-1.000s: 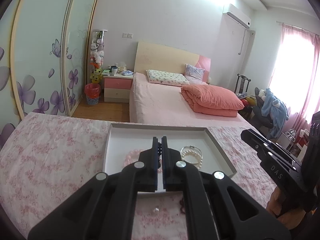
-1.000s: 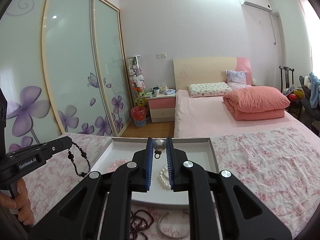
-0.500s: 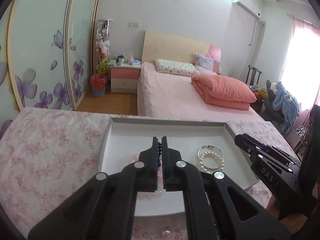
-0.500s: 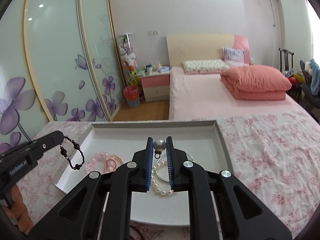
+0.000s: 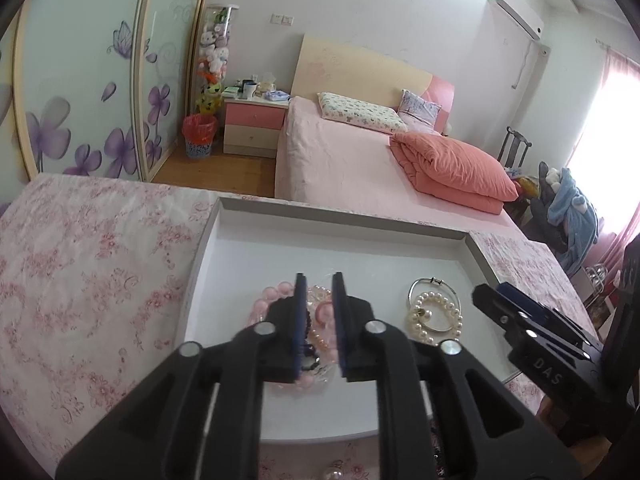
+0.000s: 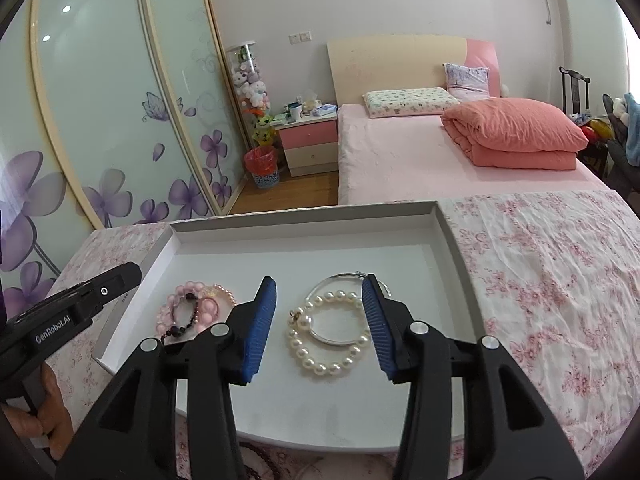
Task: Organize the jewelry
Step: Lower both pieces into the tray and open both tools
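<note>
Right wrist view: my right gripper (image 6: pixel 318 326) is opening, empty, above the pearl bracelet (image 6: pixel 330 334) in the white tray (image 6: pixel 304 216), and my left gripper (image 5: pixel 318 322), also opening, releases the dark bead string (image 6: pixel 184 326) onto the pink bracelets (image 6: pixel 192 308), grouping like pieces.

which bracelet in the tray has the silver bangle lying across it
The white pearl bracelet on the tray's right side; the silver bangle overlaps it. The pink bead bracelets lie apart, to the left.

In my matt white tray (image 6: pixel 400 252), glossy pearl bracelet (image 6: pixel 332 356) lies on shiny metal bangle (image 6: pixel 340 340); beside it, floral cloth (image 6: pixel 560 280).
</note>
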Available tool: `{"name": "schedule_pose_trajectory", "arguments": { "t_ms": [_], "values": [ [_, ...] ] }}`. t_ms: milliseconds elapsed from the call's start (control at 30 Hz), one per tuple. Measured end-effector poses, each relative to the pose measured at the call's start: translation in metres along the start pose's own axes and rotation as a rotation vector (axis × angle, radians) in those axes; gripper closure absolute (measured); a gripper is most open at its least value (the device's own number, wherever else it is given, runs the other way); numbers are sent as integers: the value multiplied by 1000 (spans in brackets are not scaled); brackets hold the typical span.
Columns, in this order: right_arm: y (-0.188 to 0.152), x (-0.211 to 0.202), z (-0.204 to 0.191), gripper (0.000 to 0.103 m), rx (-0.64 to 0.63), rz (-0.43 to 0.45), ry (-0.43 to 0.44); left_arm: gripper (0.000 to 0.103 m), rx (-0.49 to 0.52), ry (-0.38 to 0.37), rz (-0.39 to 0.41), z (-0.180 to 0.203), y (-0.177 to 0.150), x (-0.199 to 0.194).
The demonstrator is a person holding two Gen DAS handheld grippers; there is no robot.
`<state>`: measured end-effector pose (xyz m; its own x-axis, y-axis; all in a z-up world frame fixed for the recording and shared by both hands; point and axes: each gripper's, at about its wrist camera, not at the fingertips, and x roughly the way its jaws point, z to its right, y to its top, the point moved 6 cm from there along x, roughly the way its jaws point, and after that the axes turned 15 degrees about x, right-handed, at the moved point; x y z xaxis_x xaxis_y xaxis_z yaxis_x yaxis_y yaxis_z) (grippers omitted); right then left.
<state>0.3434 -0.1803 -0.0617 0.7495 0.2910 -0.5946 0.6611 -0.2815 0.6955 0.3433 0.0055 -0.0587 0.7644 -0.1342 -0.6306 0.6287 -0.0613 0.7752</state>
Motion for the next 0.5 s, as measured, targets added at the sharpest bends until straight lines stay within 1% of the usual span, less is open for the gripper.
{"name": "schedule_pose_trajectory", "arguments": {
  "t_ms": [100, 167, 400, 500],
  "values": [
    [1, -1, 3, 57, 8, 3, -6, 82, -8, 3, 1, -3, -1, -1],
    [1, -1, 4, 57, 8, 4, -9, 76, -10, 4, 3, -3, -1, -3],
    [-3, -12, 6, 57, -6, 2, -11, 74, -5, -3, -2, -2, -8, -13],
    [-9, -25, 11, 57, -19, 0, -10, 71, 3, -6, -4, -1, -18, -23]
  ]
}}
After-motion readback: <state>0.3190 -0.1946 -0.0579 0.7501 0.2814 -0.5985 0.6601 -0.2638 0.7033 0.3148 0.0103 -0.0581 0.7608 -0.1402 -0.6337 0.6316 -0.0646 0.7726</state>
